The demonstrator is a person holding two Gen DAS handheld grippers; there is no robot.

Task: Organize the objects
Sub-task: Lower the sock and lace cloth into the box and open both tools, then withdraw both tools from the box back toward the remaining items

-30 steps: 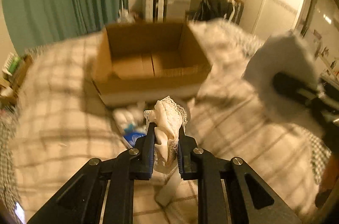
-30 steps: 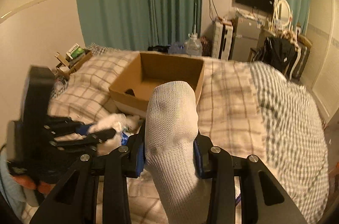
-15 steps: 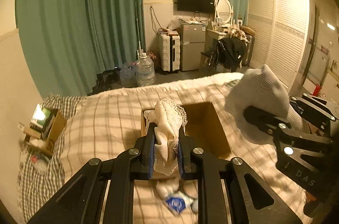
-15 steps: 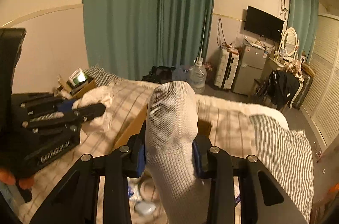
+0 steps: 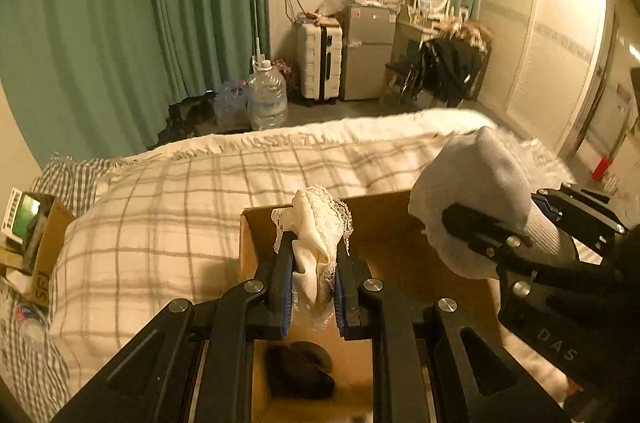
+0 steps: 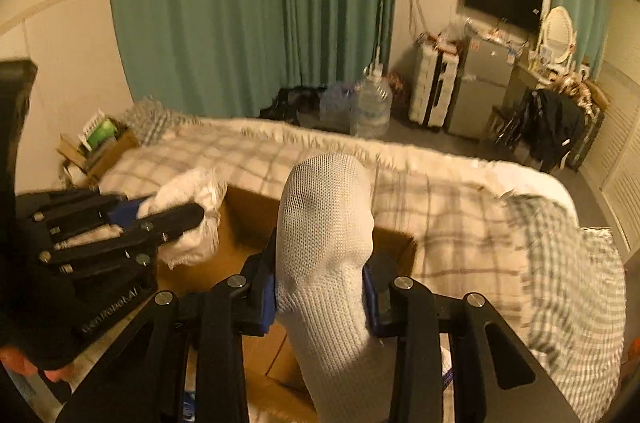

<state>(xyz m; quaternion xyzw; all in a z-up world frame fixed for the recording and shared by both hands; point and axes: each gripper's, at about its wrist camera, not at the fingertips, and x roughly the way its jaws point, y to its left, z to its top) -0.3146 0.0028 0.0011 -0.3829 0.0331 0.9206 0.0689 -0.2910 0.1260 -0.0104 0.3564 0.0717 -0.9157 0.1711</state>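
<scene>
My left gripper (image 5: 313, 255) is shut on a cream lace-trimmed cloth (image 5: 314, 223) and holds it above the open cardboard box (image 5: 248, 243) on the bed. A dark item (image 5: 298, 369) lies inside the box. My right gripper (image 6: 322, 263) is shut on a white mesh sock (image 6: 326, 223), also above the box (image 6: 244, 219). In the left wrist view the right gripper (image 5: 500, 235) holds the sock (image 5: 472, 191) at the right. In the right wrist view the left gripper (image 6: 168, 219) with the cloth (image 6: 192, 199) is at the left.
The box sits on a plaid blanket (image 5: 160, 207) covering the bed. A small carton of items (image 5: 32, 235) stands at the bed's left. Beyond the bed are water jugs (image 5: 266, 99), a suitcase (image 5: 320, 63), a small fridge (image 5: 368, 51) and green curtains (image 5: 120, 3).
Both grippers have moved forward over the box with their items held. The box now lies directly below them, and the loose items on the blanket have dropped out of view.
</scene>
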